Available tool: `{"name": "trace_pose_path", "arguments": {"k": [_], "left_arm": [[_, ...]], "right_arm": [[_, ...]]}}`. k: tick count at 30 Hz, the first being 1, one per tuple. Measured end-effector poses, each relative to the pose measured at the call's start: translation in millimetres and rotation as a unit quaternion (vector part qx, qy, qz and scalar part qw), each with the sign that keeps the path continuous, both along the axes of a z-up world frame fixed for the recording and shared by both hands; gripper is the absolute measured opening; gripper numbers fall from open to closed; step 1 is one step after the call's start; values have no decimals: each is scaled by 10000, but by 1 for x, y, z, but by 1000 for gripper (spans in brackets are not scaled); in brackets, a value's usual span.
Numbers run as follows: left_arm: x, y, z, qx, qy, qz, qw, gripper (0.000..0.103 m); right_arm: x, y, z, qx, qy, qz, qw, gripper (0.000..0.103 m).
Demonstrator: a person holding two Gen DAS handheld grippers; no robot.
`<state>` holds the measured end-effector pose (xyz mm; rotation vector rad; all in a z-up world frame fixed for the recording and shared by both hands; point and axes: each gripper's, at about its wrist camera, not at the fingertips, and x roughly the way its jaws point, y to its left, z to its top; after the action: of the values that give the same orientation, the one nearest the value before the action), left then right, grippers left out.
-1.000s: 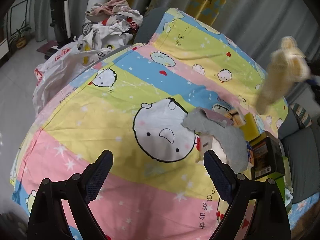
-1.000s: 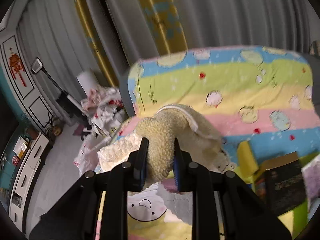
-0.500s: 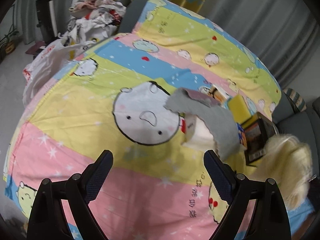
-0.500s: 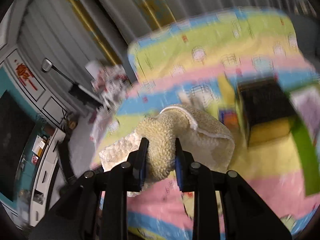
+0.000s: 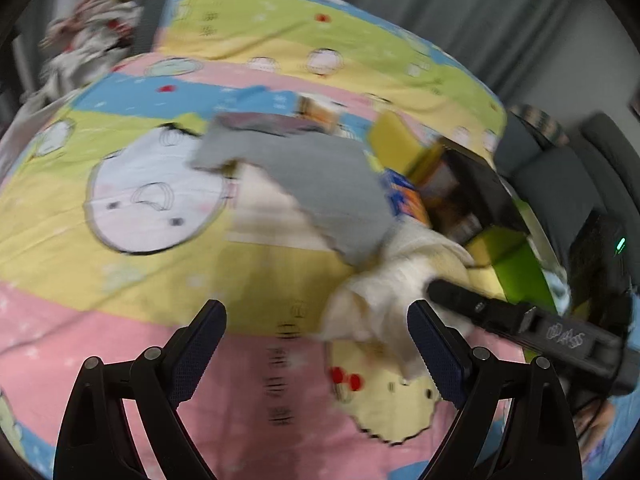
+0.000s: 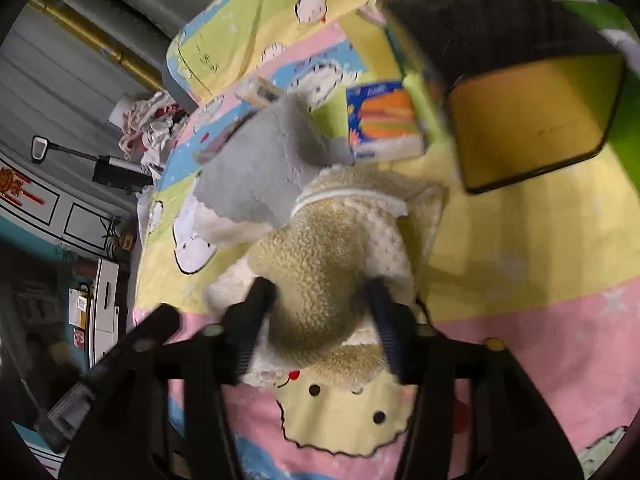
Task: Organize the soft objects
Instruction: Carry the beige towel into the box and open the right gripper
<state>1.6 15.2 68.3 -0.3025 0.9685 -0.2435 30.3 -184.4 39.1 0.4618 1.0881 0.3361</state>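
Cream fleece garment (image 6: 320,264) lying between your right gripper's (image 6: 320,304) opening jaws; your left gripper (image 5: 316,344) is hovering wide, empty.

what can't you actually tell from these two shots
- Left wrist view: the whole frame is motion-blurred, so the printing on the dark box is unreadable.
- Left wrist view: the cream fleece item is partly hidden by the right gripper, whose fingers are opening; its shape is unclear.
- Right wrist view: what lies under the grey cloth is covered.
- Right wrist view: the green item is cut off by the edge.
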Motion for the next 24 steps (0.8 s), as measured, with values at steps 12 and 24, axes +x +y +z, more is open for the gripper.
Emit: {"name": "trace_pose_path", "arguments": {"k": [12,24], "left_arm": [[16,-54,-36,-305,205,-495,9981,75],[5,-80,-21,-265,-460,-687,9962,63]], "right_arm": [[16,-34,-30,963,476,-403,9934,85],[16,-14,-25,1231,480,-177,9911,42]]}}
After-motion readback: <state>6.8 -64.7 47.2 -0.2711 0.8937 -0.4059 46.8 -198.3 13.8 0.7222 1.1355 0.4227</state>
